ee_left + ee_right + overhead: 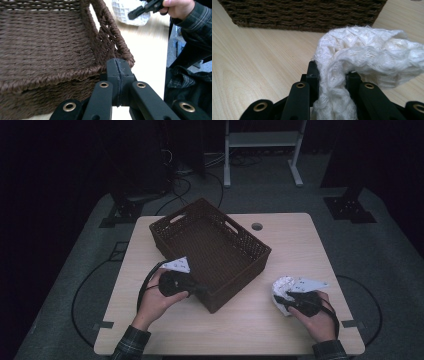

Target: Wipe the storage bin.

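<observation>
Your left gripper (pixel 200 289) sits at the near left corner of the one brown woven basket (pixel 220 251), its jaws pressed fully together on nothing, just beside the rim. Bare desk (pixel 295 245) lies open right of the basket. Your right gripper (pixel 281 299) rests near the desk's right edge, jaws clamped on the one white knitted cloth (pixel 362 57).

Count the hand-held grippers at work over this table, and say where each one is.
2. The left gripper sits at the near corner of the brown woven basket, jaws shut and holding nothing. The right gripper is at the table's right, clamped on a white knitted cloth.
</observation>
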`<act>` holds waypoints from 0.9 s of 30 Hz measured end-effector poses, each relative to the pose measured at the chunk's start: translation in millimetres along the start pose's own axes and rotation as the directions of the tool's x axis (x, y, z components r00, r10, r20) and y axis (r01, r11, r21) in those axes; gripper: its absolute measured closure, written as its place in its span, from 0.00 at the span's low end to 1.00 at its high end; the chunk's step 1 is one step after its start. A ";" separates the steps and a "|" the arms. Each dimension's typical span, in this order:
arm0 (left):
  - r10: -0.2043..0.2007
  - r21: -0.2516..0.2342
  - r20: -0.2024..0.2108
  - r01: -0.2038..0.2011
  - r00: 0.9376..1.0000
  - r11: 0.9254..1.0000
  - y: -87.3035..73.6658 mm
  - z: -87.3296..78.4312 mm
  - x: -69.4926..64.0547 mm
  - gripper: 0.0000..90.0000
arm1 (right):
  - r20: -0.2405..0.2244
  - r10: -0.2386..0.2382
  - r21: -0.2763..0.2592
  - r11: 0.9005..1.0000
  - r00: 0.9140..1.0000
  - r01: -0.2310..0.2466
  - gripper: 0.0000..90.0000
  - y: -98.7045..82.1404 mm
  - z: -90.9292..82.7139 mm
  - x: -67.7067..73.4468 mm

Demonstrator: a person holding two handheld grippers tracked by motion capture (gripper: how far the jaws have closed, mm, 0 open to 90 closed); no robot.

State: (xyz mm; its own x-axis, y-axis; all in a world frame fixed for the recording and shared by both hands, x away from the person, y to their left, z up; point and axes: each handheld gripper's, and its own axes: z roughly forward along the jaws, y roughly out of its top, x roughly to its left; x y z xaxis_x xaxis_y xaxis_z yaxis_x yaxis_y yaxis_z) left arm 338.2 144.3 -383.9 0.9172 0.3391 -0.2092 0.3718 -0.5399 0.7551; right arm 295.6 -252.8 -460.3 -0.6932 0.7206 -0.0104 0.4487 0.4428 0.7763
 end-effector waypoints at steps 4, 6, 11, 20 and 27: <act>0.007 -0.002 0.009 -0.007 1.000 1.000 6.8 9.1 -0.6 0.99 | 0.000 0.000 0.001 1.000 1.000 0.000 0.79 0.0 0.1 -0.1; 0.012 0.000 0.012 -0.012 1.000 1.000 10.6 13.6 -0.5 0.99 | 0.000 0.002 0.002 1.000 1.000 -0.002 0.79 -0.1 0.0 -0.4; 0.020 0.005 0.023 -0.020 1.000 1.000 19.7 24.9 -0.8 0.99 | -0.001 -0.001 0.002 1.000 1.000 0.001 0.79 -0.3 0.4 -0.5; 0.043 0.009 0.035 -0.043 0.998 0.999 32.8 40.0 -1.9 0.98 | -0.004 0.004 0.000 1.000 1.000 -0.004 0.79 -0.7 0.7 -0.3; 0.061 -0.004 0.013 -0.061 0.998 0.998 34.5 26.5 -2.8 0.84 | -0.002 0.005 0.000 1.000 1.000 -0.005 0.79 -1.3 0.2 -0.9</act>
State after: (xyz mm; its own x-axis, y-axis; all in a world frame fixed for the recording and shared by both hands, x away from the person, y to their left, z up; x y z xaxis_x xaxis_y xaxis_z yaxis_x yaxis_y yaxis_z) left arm 352.3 104.3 -373.8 0.9399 0.2957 -0.1708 0.3147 -0.5562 0.7691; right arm 295.7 -254.0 -461.5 -0.6921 0.7217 -0.0053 0.4519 0.4390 0.7766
